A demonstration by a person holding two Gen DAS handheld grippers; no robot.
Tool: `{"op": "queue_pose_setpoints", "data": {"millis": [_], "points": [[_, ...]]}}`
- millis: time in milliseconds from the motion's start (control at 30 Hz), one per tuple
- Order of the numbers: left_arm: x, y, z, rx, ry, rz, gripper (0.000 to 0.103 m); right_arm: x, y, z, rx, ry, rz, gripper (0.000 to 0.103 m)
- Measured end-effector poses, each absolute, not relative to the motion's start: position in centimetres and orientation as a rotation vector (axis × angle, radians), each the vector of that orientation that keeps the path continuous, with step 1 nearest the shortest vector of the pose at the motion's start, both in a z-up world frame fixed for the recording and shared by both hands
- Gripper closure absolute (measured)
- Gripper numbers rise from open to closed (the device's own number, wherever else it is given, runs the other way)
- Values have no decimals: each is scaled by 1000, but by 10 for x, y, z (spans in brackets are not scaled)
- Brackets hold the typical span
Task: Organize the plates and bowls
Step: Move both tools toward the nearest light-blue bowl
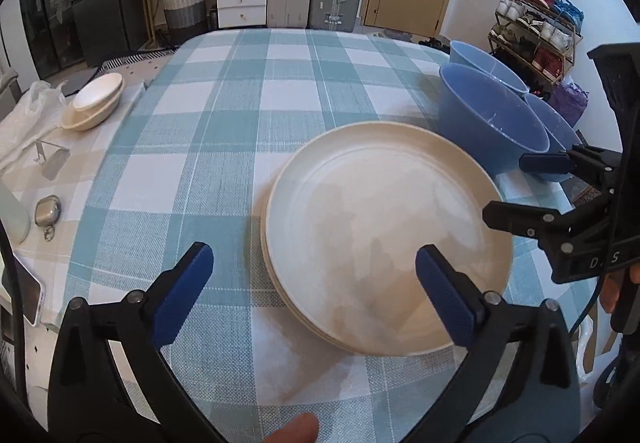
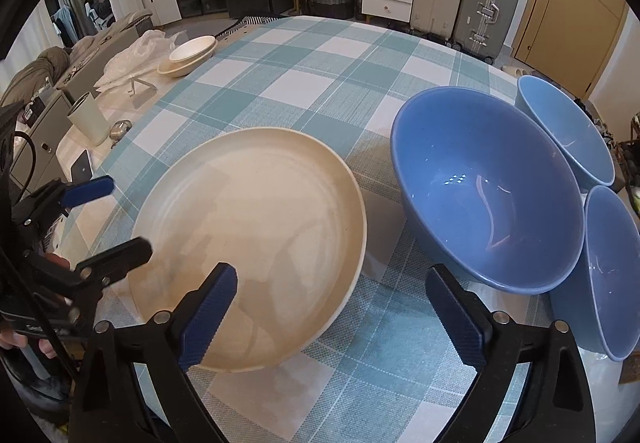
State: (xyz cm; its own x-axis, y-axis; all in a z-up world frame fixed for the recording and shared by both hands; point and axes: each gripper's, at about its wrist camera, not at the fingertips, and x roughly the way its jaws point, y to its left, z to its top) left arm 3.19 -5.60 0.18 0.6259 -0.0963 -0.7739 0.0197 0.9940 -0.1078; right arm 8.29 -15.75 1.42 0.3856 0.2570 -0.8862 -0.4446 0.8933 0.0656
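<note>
Plainly, both pairs of fingers stand spread wide and grip nothing: the left gripper (image 1: 314, 285) hovers over the left edge of the cream plates (image 1: 384, 239), the right gripper (image 2: 332, 307) over their right edge. The plates sit stacked on the checked surface (image 1: 224, 115), with three blue bowls (image 2: 486, 187) just right of them and cream bowls (image 1: 94, 103) at the far left.
</note>
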Motion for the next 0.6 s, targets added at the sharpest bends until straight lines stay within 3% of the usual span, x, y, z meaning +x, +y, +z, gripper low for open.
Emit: {"op": "queue_pose_setpoints", "data": {"millis": [600], "points": [[47,-98,65,-41,801,-105,2,75,-215,57,-79,981,425,5]]}}
